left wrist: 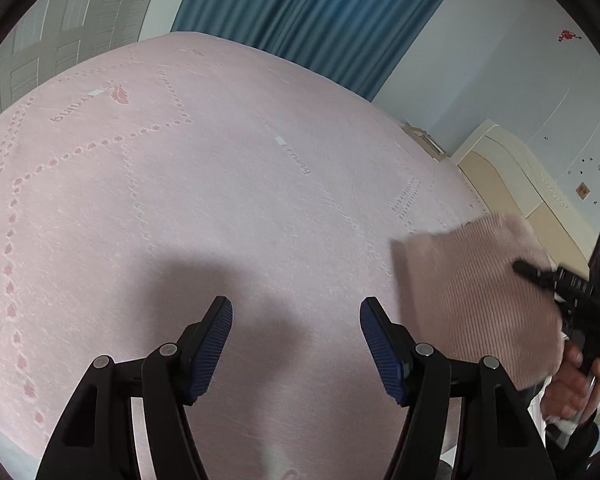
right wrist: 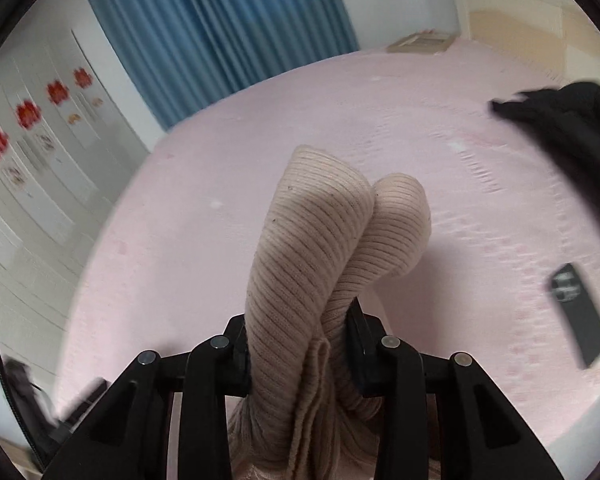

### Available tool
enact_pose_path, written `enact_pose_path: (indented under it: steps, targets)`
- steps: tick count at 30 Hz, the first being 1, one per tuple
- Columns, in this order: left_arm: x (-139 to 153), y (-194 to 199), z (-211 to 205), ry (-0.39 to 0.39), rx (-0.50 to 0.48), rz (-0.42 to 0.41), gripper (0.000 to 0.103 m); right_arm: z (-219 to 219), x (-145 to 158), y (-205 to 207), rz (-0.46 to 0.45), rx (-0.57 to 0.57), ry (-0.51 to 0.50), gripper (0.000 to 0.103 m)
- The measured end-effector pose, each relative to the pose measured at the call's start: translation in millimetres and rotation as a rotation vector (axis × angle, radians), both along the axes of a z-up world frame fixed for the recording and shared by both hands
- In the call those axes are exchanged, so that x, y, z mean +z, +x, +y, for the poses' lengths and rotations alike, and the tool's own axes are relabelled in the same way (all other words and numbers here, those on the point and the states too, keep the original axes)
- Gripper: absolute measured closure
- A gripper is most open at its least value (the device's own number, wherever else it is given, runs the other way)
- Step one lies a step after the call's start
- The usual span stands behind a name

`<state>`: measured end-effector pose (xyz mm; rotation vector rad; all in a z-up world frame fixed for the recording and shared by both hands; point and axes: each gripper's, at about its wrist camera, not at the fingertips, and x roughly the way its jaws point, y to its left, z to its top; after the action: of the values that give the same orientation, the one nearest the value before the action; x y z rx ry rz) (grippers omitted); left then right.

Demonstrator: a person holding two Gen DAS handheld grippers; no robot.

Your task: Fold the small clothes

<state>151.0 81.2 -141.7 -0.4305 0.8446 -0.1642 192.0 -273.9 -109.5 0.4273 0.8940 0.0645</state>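
Observation:
A beige ribbed knit garment [right wrist: 320,248] is bunched between the fingers of my right gripper [right wrist: 298,344], which is shut on it and holds it above the pink bed sheet [right wrist: 180,240]. The same garment [left wrist: 480,292] shows at the right of the left wrist view, hanging from the right gripper [left wrist: 540,276]. My left gripper [left wrist: 296,340] is open and empty, a little above the bed sheet [left wrist: 180,200], left of the garment and not touching it.
A black garment [right wrist: 560,128] lies at the bed's far right. A black phone [right wrist: 578,312] lies on the sheet at the right. Blue curtains [left wrist: 300,8] and a cream headboard [left wrist: 512,176] stand beyond the bed. A white wardrobe [right wrist: 40,184] is at left.

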Motion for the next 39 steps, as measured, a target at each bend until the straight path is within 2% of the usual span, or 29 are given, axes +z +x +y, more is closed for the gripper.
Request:
enact_pose_path:
  steps: [3,6,8,11,13,15,18,21,24,27,29,31,33,34,37,39]
  targets:
    - [-1.2,5.3,11.7,0.016,0.011,-0.007,0.039,19.0,-4.3,21.2,-0.01,0.041,0.204,0.068]
    - [-7.3,14.3,24.7,0.011,0.022,-0.012,0.039,33.5,-27.9,46.3,-0.01,0.096,0.424,0.067]
    - [-13.6,19.9,27.2,0.004,0.018,-0.016,0.039,39.1,-54.3,63.8,0.02,0.135,0.465,0.067]
    - [-27.6,29.1,22.0,0.013,-0.007,-0.013,0.039,36.2,-98.4,83.3,0.093,0.153,0.375,0.064]
    - [-38.5,32.2,15.2,0.021,-0.028,-0.001,0.039,28.2,-131.0,94.6,0.182,0.144,0.247,0.062]
    - [-48.9,33.6,8.2,0.009,-0.041,0.013,0.039,19.0,-142.5,93.2,0.197,0.157,0.176,0.058]
    - [-59.8,35.1,-4.3,-0.024,-0.073,0.031,0.039,2.2,-126.9,71.5,0.135,0.176,0.174,0.056]
    - [-65.1,29.3,-20.9,-0.013,-0.128,0.048,0.039,1.5,-99.9,48.4,0.074,0.213,0.168,0.054]
    - [-66.4,12.0,-41.8,0.033,-0.204,0.062,0.039,5.2,-82.2,16.5,0.007,0.27,0.15,0.049]
    - [-74.3,-3.6,-64.9,0.089,-0.317,0.101,0.04,11.7,-70.6,-9.8,-0.022,0.296,0.113,0.048]
    - [-80.3,-5.0,-76.3,0.147,-0.346,0.126,0.041,18.0,-68.8,-20.0,-0.028,0.308,0.097,0.048]
    - [-84.6,-4.1,-86.0,0.194,-0.35,0.135,0.047,20.5,-70.9,-28.0,-0.03,0.318,0.081,0.049]
    - [-87.8,-0.6,-93.9,0.22,-0.33,0.145,0.059,27.3,-73.1,-31.1,-0.019,0.333,0.071,0.05]
    - [-88.1,-2.6,-96.4,0.222,-0.32,0.144,0.062,29.2,-73.8,-32.1,-0.015,0.33,0.069,0.054]
    - [-91.7,3.6,-97.4,0.216,-0.297,0.13,0.088,32.4,-77.6,-28.0,-0.01,0.312,0.067,0.054]
    - [-90.7,6.0,-90.9,0.178,-0.283,0.11,0.091,34.3,-80.9,-21.1,-0.004,0.289,0.061,0.055]
